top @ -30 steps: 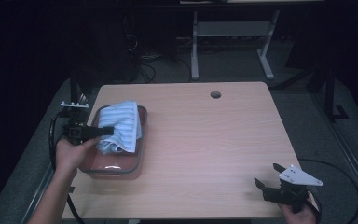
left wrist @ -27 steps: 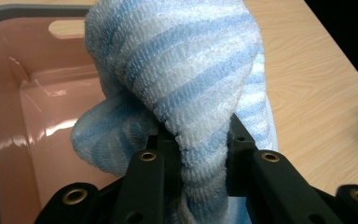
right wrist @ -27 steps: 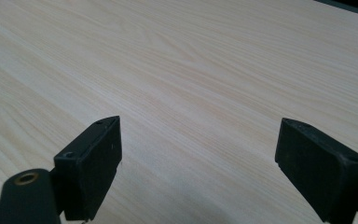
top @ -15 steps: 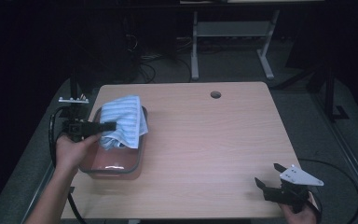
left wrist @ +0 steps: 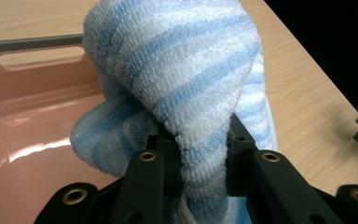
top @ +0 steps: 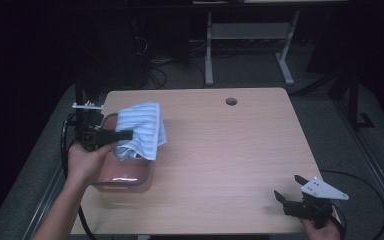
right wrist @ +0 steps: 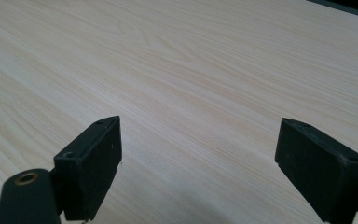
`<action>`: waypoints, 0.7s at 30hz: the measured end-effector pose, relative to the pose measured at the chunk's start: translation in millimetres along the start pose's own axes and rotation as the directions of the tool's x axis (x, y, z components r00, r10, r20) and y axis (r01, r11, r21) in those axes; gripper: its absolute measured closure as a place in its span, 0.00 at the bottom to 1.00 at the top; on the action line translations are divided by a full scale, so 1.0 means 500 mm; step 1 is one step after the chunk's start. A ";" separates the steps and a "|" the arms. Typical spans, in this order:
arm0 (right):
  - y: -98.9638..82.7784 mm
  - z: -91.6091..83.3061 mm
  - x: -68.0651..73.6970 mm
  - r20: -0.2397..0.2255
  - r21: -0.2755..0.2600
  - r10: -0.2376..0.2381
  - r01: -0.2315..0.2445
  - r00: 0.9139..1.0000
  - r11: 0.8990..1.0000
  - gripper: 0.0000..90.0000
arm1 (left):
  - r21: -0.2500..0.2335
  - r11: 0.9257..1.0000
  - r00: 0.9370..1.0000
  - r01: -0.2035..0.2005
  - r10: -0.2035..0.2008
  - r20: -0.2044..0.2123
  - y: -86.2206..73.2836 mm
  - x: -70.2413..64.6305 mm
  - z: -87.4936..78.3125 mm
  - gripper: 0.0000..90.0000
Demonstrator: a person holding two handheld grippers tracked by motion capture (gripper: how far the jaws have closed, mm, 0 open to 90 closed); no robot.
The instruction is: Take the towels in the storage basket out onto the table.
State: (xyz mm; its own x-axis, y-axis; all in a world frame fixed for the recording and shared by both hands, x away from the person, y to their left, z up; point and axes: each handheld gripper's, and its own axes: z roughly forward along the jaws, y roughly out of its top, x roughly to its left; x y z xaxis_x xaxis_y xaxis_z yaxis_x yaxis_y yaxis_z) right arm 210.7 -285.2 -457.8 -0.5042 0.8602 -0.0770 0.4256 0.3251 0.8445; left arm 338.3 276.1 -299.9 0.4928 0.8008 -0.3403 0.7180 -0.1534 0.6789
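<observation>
Now the left gripper [top: 122, 135] pinches the blue-and-white striped terry towel [top: 141, 129] above the pink plastic tub [top: 125, 175], apparently mid-lift; next it likely needs carrying clear. Meanwhile the right gripper [top: 286, 199] rests with jaws spread.

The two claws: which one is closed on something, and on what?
The left claw, over the pink tub, is shut on the blue-and-white striped towel. The right claw stands open above bare table.

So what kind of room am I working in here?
Probably a lab or workshop rather than a home: a bare wooden table with a cable hole, loose cables on grey carpet, and a metal stand in the dark behind.
</observation>
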 end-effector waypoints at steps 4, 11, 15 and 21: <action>0.000 -0.001 0.000 -0.002 -0.001 0.000 0.000 1.000 1.000 0.16 | 0.012 1.000 1.000 -0.015 0.015 0.004 0.002 -0.008 0.009 0.81; -0.001 -0.002 -0.001 0.001 -0.005 0.002 -0.002 1.000 1.000 0.16 | 0.021 0.999 1.000 -0.024 0.024 0.012 0.005 -0.019 0.020 0.81; 0.000 -0.003 0.000 0.000 -0.001 0.002 -0.002 1.000 1.000 0.16 | 0.023 0.999 0.999 -0.029 0.028 0.021 0.009 -0.027 0.028 0.81; 0.001 -0.003 0.001 -0.003 -0.004 0.000 0.000 1.000 1.000 0.16 | 0.033 0.998 0.998 -0.048 0.047 0.035 0.015 -0.045 0.042 0.81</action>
State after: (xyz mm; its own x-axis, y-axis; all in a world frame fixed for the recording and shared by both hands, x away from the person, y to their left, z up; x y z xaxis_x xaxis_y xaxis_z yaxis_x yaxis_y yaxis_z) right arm 209.6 -285.1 -456.8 -0.5063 0.8590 -0.0758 0.4223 0.3236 0.8467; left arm 343.0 244.7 -300.8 0.5425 0.7723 -0.3305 0.7093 -0.2103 0.6728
